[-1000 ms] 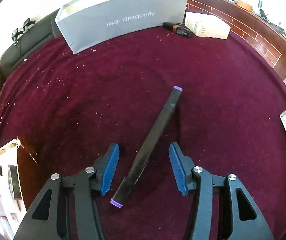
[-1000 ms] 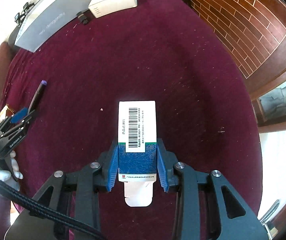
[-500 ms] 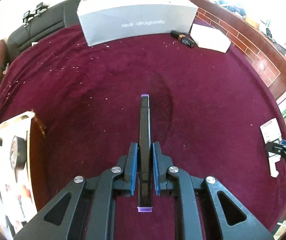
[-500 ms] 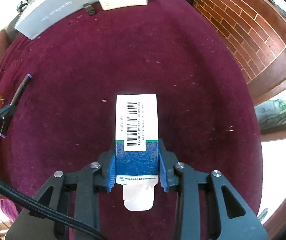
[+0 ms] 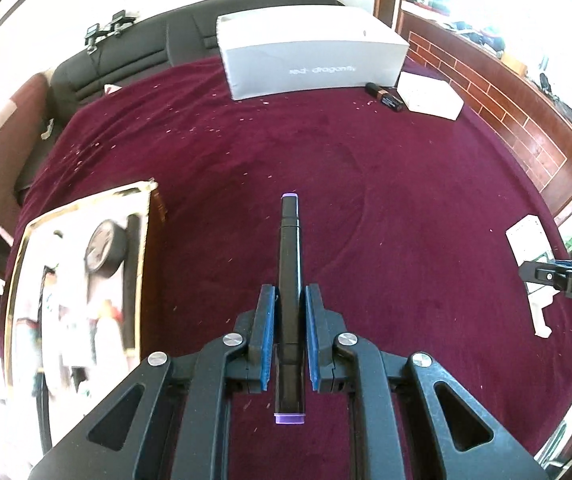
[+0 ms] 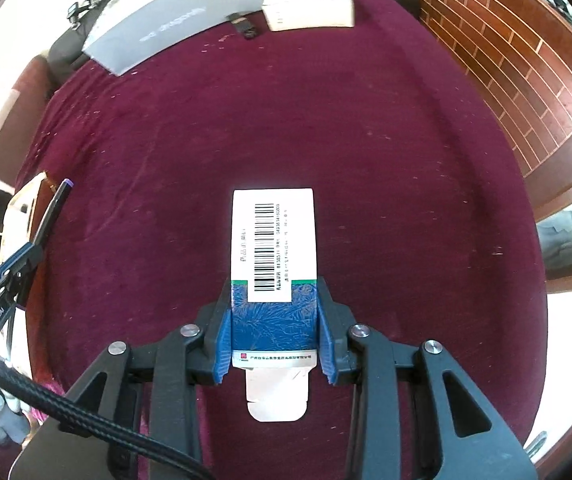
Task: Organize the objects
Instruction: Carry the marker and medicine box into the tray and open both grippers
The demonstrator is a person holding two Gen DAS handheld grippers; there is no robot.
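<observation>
My left gripper (image 5: pixel 289 300) is shut on a black marker with purple ends (image 5: pixel 289 248), held above the dark red cloth and pointing forward. The same marker (image 6: pixel 56 204) and left gripper (image 6: pixel 14 268) show at the left of the right wrist view. My right gripper (image 6: pixel 274 300) is shut on a blue and white medicine box with a barcode (image 6: pixel 273 248), its rear flap open. That box (image 5: pixel 527 240) and the right gripper (image 5: pixel 541 276) show at the right edge of the left wrist view.
A large grey box (image 5: pixel 309 56) stands at the far side of the cloth (image 5: pixel 405 208), with a small dark item (image 5: pixel 383 96) and a white box (image 5: pixel 429 96) beside it. A gold-edged printed box (image 5: pixel 78 280) lies at the left. Brick-patterned wall (image 6: pixel 505 60) borders the right.
My left gripper shut on the marker, which lay slanted between the open fingers, and lifted it, now held straight. The right gripper kept hold of the medicine box and rose a little.
</observation>
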